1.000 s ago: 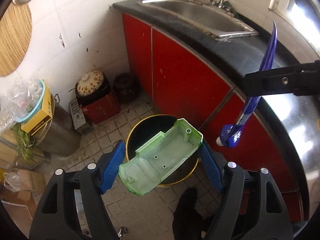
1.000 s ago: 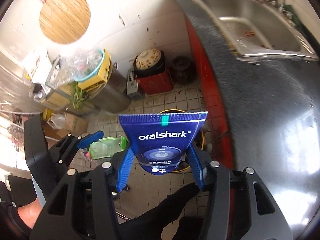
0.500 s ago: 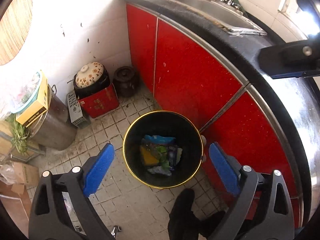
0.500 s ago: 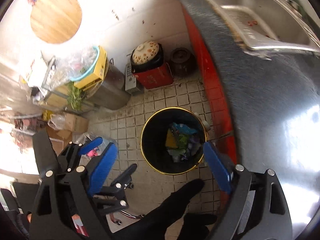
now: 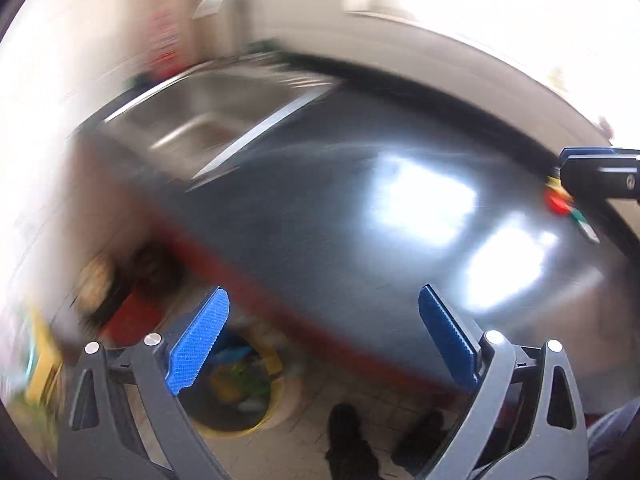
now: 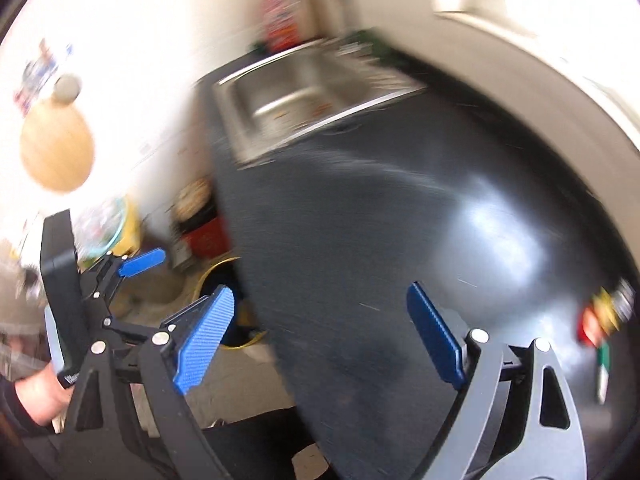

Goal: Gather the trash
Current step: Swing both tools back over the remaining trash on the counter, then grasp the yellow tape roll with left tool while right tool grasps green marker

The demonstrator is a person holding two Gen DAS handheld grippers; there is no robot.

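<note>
Now both hand-held grippers, left (image 5: 322,344) and right (image 6: 320,334), gape empty; blurred trash (image 6: 602,322) lies on the desk (image 6: 360,240), right of them.

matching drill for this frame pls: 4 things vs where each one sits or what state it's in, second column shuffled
Things:
1. left gripper
2. sink
3. bin
4. red and yellow litter

Place or state:
A. on the floor beside the red cabinet, trash inside
B. open, nothing between the pads
C. lying on the dark counter, far right
D. set into the counter by the wall

Pairs: 1-B, 2-D, 3-A, 4-C
</note>
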